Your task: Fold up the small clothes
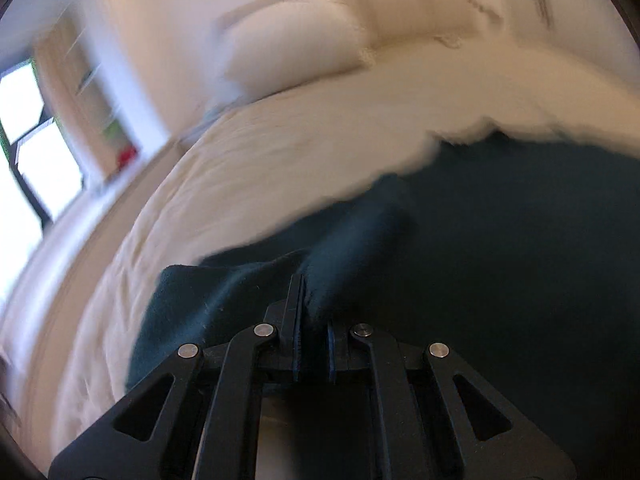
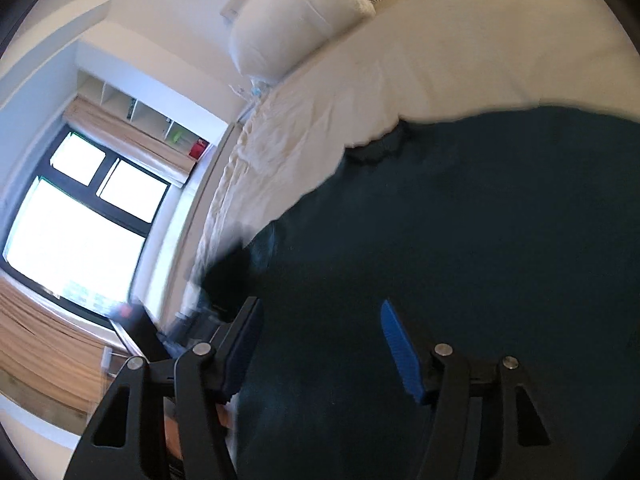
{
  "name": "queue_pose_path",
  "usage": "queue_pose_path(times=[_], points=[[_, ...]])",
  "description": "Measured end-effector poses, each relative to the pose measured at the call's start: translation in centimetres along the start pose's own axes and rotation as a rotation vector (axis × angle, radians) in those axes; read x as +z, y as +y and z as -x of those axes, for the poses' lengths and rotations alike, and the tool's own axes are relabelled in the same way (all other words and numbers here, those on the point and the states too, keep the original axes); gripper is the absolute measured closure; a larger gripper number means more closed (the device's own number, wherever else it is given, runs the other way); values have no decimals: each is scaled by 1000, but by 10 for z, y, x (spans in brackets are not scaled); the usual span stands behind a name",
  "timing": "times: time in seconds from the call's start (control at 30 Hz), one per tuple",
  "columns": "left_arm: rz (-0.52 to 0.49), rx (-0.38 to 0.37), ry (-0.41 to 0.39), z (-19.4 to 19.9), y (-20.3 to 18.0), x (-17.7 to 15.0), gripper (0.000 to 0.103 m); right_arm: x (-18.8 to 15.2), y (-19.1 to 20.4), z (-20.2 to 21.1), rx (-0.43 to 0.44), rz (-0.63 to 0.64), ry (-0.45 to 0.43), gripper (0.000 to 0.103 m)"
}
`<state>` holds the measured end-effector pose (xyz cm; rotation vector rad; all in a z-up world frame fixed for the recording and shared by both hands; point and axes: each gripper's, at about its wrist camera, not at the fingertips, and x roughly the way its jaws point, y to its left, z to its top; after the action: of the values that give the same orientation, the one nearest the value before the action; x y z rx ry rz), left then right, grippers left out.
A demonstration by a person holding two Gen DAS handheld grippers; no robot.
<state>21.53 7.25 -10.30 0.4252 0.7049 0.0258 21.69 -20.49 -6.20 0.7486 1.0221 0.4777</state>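
In the left wrist view, the left hand-held gripper is pinching a raised fold of the dark teal garment, which is lying on the cream bed below a white pillow. In the right wrist view, the right hand-held gripper is hanging partly spread above the garment, gripping nothing.

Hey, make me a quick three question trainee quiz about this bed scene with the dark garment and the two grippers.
1. True or false: the left gripper has its fingers shut on the dark teal garment.
2. What does the garment lie on?
3. Which gripper is open: A left, B right?

Key
1. True: a fold is pinched.
2. The cream bed sheet, below the white pillow.
3. B: the right gripper is open above the garment.
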Motion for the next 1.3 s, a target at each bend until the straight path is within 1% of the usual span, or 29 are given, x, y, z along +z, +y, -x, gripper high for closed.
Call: queue_pose_path(times=[0.03, 0.07, 0.1, 0.13, 0.17, 0.23, 0.3, 0.4, 0.43, 0.47, 0.5, 0.53, 0.57, 0.6, 0.63, 0.67, 0.7, 0.73, 0.8, 0.93, 1.0, 1.03, 1.1, 1.13, 1.17, 1.2, 1.23, 1.27, 1.3], points=[[-73, 23, 8, -3, -23, -9, 95, 7, -5, -11, 47, -23, 37, 38], [-120, 44, 15, -6, -35, -13, 95, 11, -7, -17, 68, -32, 56, 38], [-162, 64, 17, -10, -43, -18, 95, 16, -8, -27, 102, -46, 86, 38], [-174, 73, 12, -12, -47, -24, 95, 20, -10, -40, 151, -67, 120, 38], [-172, 78, 7, -13, -44, -24, 95, 23, -12, -54, 197, -105, 156, 37], [-163, 81, -1, -16, -43, -22, 95, 29, -15, -82, 248, -174, 217, 34], [-159, 76, 2, -13, -45, -26, 95, 32, -12, -102, 279, -181, 251, 34], [-155, 81, -13, -18, -40, -28, 95, 35, -1, -136, 295, -197, 331, 34], [-152, 83, -20, -4, -51, -29, 95, 35, 4, -145, 312, -190, 359, 34], [-147, 85, -25, -3, -50, -28, 95, 35, 8, -151, 316, -181, 378, 34], [-139, 85, -31, 4, -51, -26, 95, 35, 13, -160, 310, -170, 399, 34], [-133, 84, -37, 16, -58, -31, 95, 35, 14, -165, 312, -169, 414, 34], [-127, 83, -40, 12, -57, -26, 95, 34, 15, -172, 316, -170, 426, 39], [-122, 80, -39, 12, -55, -26, 95, 34, 16, -175, 311, -167, 431, 45], [-117, 75, -38, 13, -53, -25, 95, 36, 17, -180, 296, -157, 434, 57], [-113, 69, -40, 16, -53, -25, 95, 37, 17, -181, 282, -145, 432, 71], [-108, 64, -43, 16, -51, -25, 95, 38, 17, -180, 266, -130, 422, 79], [-102, 55, -44, 16, -49, -25, 94, 40, 16, -177, 234, -108, 407, 95], [-87, 3, -36, 17, -44, -24, 94, 46, 12, -169, 209, -91, 378, 95], [-26, -89, -36, 30, -32, -21, 92, 76, 3, -124, 141, -38, 242, 97], [1, -107, -41, 39, -29, -21, 92, 87, -6, -105, 112, -39, 187, 98], [21, -123, -48, 42, -27, -22, 92, 92, -16, -94, 117, -66, 166, 99], [34, -114, -37, 38, -27, -22, 92, 92, -24, -87, 148, -86, 169, 99], [37, -103, -28, 33, -29, -23, 92, 86, -26, -88, 175, -93, 203, 99], [46, -101, -26, 29, -28, -23, 92, 81, -26, -90, 178, -96, 219, 98], [51, -99, -18, 25, -27, -23, 92, 74, -25, -92, 177, -97, 236, 95], [59, -100, -11, 18, -20, -22, 92, 67, -26, -95, 186, -111, 261, 78], [69, -99, -21, 19, -17, -22, 92, 59, -29, -98, 216, -154, 279, 44], [75, -90, -36, 22, -15, -21, 92, 53, -32, -100, 234, -196, 281, 28]])
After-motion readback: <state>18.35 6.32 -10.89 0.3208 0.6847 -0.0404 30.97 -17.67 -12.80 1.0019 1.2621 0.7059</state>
